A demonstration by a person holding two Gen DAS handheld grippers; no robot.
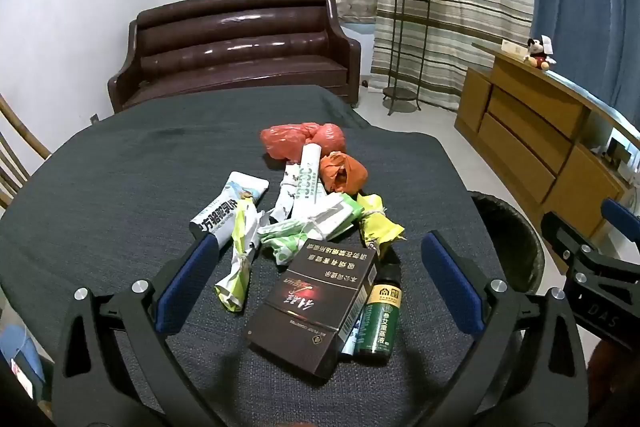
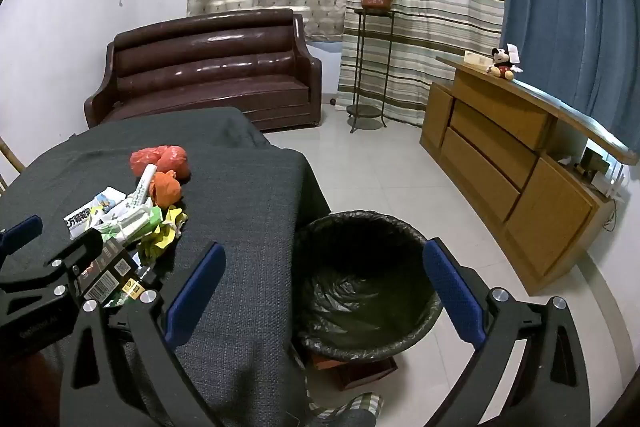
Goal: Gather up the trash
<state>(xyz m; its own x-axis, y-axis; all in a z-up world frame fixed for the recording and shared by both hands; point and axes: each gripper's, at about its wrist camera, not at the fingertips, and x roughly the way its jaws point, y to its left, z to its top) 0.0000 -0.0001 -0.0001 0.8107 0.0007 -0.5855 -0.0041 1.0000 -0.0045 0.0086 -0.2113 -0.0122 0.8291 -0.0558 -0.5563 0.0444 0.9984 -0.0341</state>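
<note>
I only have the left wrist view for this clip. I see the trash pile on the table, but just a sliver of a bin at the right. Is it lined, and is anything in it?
Observer: The trash bin has a black liner; nothing shows inside it.
Operator: Where is the right gripper?
Observer: The right gripper hangs open over the table edge and the bin's near rim, holding nothing.
Operator: Is the bin on the floor?
Observer: It rests on a low brown box standing on the tiled floor.
</note>
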